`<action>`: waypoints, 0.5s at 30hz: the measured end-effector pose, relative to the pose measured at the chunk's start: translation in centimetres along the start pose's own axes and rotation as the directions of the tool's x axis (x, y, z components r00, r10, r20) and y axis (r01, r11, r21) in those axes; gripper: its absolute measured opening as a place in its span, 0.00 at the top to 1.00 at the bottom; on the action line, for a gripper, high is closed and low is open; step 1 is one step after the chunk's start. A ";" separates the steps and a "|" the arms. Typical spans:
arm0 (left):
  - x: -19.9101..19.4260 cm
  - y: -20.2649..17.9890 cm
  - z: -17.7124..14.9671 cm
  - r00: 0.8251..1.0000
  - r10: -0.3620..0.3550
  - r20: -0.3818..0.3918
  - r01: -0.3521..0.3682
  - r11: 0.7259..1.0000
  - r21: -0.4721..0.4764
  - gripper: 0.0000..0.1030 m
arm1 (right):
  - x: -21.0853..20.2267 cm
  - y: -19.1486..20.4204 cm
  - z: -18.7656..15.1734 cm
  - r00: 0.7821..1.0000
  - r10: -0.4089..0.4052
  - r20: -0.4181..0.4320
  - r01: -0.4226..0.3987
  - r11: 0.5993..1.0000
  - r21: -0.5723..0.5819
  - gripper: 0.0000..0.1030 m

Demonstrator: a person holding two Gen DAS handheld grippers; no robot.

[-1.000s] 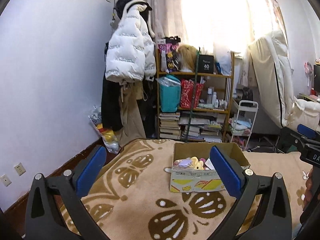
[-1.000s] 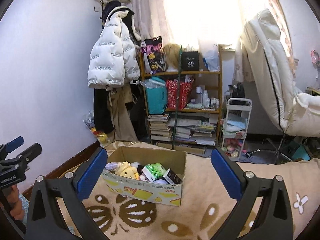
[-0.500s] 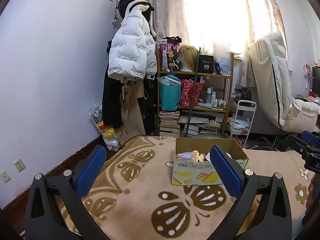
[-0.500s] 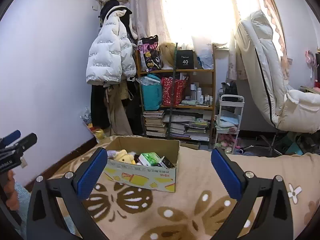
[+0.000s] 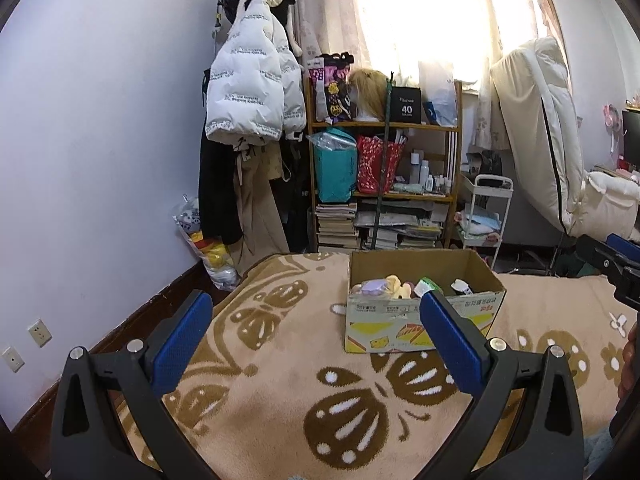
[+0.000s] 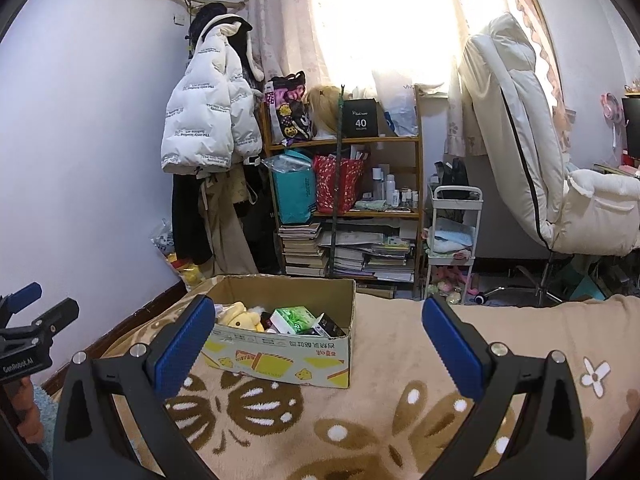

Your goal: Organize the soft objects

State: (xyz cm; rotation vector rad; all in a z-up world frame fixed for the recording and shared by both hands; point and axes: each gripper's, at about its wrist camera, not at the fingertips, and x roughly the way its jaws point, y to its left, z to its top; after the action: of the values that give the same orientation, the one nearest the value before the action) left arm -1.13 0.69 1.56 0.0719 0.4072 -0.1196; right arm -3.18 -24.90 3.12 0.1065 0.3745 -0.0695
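Observation:
An open cardboard box [image 5: 424,322] stands on the beige blanket with brown flower patterns [image 5: 280,380]; it also shows in the right wrist view [image 6: 280,354]. Inside lie a yellow plush toy [image 6: 244,314], a green packet [image 6: 292,318], a small dark box [image 6: 330,326] and a purple soft item [image 5: 372,288]. My left gripper [image 5: 316,344] is open and empty, held above the blanket short of the box. My right gripper [image 6: 320,348] is open and empty, also short of the box.
A wooden shelf [image 5: 384,184] with books, bags and bottles stands behind the bed. Coats and a white puffer jacket [image 5: 252,92] hang on the left wall. A white cart [image 6: 454,240] and a cream chair [image 6: 532,152] stand at the right.
Both grippers have pulled back and risen a little, so the box looks smaller and farther. Both stay open and empty.

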 end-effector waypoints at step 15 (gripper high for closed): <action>0.7 -0.7 -0.6 1.000 0.013 -0.016 -0.013 1.000 0.024 0.01 | 1.1 -0.1 -0.5 1.000 -0.005 -0.012 0.005 1.000 -0.003 0.00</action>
State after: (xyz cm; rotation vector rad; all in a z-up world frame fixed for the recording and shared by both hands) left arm -0.82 0.02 0.71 0.0995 0.4215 -0.1113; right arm -2.34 -25.00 2.22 0.1035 0.3868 -0.0733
